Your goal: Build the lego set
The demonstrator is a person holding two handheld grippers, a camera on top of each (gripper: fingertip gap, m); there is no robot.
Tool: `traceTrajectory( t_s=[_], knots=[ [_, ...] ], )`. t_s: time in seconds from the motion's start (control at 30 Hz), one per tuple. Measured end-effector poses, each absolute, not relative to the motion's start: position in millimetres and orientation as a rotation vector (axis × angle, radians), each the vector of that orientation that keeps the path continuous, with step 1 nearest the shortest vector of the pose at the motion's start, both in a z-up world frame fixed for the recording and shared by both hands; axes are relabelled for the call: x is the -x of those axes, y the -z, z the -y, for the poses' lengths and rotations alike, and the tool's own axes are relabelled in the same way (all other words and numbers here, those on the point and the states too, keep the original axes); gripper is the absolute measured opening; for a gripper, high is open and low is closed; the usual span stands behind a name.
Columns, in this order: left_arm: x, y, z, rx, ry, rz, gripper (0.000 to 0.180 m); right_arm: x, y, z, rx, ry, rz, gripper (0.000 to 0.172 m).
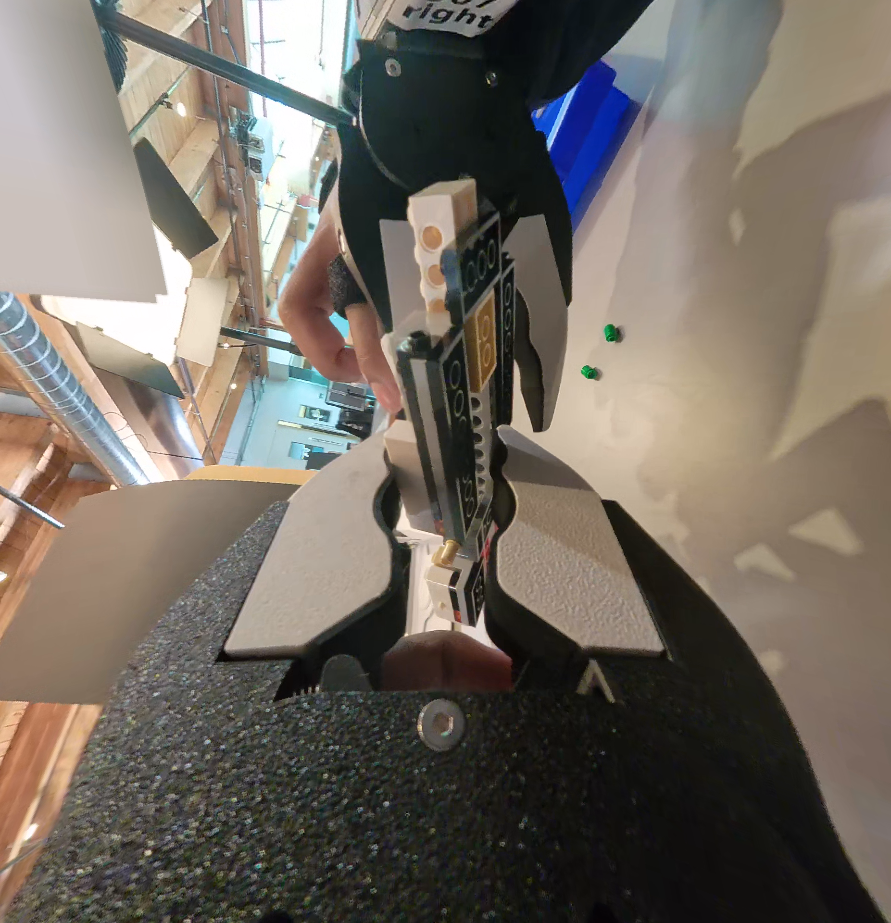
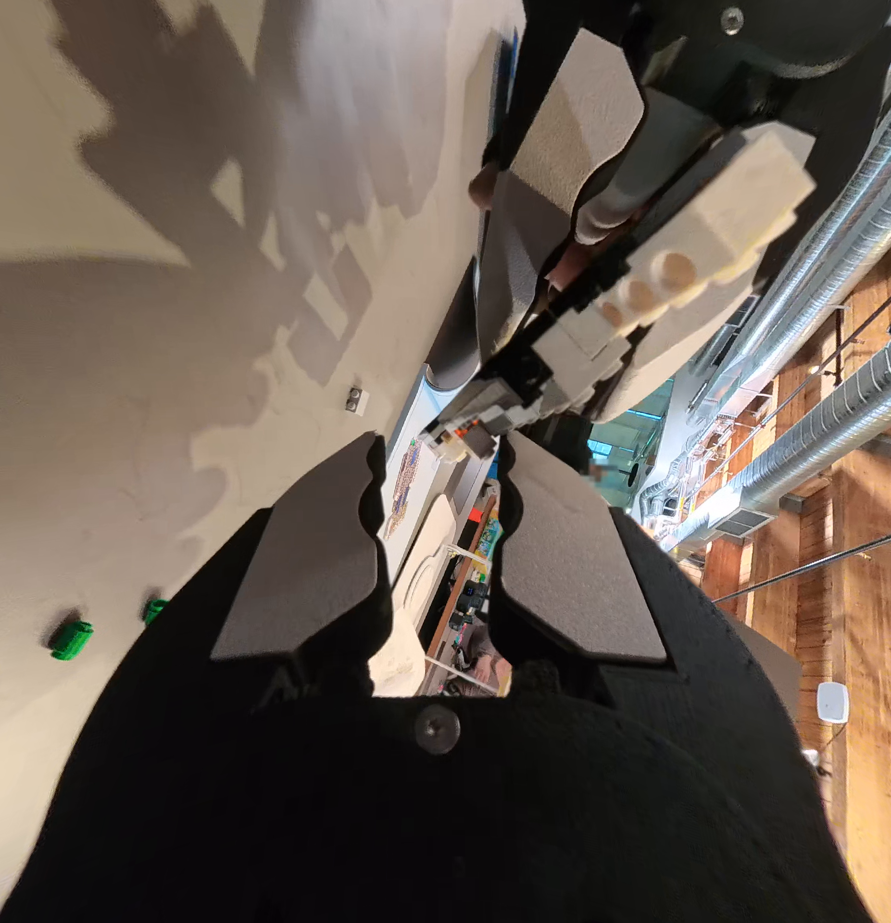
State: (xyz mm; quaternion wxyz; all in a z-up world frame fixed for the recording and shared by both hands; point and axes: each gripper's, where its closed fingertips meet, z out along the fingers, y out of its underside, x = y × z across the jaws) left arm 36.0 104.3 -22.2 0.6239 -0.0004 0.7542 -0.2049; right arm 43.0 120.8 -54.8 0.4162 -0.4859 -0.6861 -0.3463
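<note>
Only one clear piece of print is coming through on my left wrist feed: a white label [image 1: 448, 15] with bold black lettering and part of a number, stuck on the black body of the right gripper [image 1: 465, 429] at the top edge, with its upper line cut off by the frame. Closer in, I see a single raised grey letter-shaped mark [image 1: 595, 683] moulded into the left gripper [image 1: 446, 439] housing. On my right wrist feed, a printed sheet [image 2: 406, 482] lies on the bench [image 2: 133, 349], too small and blurred for me to read.
</note>
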Motion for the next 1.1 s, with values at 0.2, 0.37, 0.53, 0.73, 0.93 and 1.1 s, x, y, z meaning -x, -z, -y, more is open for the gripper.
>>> traceTrajectory(
  t_s=[0.2,0.37,0.53,0.73,0.93,1.1],
  knots=[
    [-32.4,26.5,-101.2,0.005,0.51,-1.792,0.025,-37.6,52.3,-118.3,1.259,0.755,1.69,0.043],
    [-36.7,30.8,-101.2,0.007,0.496,-1.791,0.026,-32.9,56.2,-116.4,1.274,0.721,1.705,0.043],
    [-41.7,26.9,-103.6,0.027,0.484,-1.737,0.03,-37.9,60.0,-119.4,1.312,0.712,1.692,0.041],
    [-45.4,30.4,-106.5,0.039,0.453,-1.735,0.031,-40.4,60.0,-125.4,1.313,0.752,1.659,0.032],
    [-45.2,19.9,-109.7,0.045,0.447,-1.661,0.031,-41.8,49.9,-128.3,1.332,0.729,1.58,0.036],
    [-45.7,5.9,-117.7,0.081,0.458,-1.559,0.031,-43.4,38.3,-128.2,1.367,0.609,1.464,0.046]
  ],
)
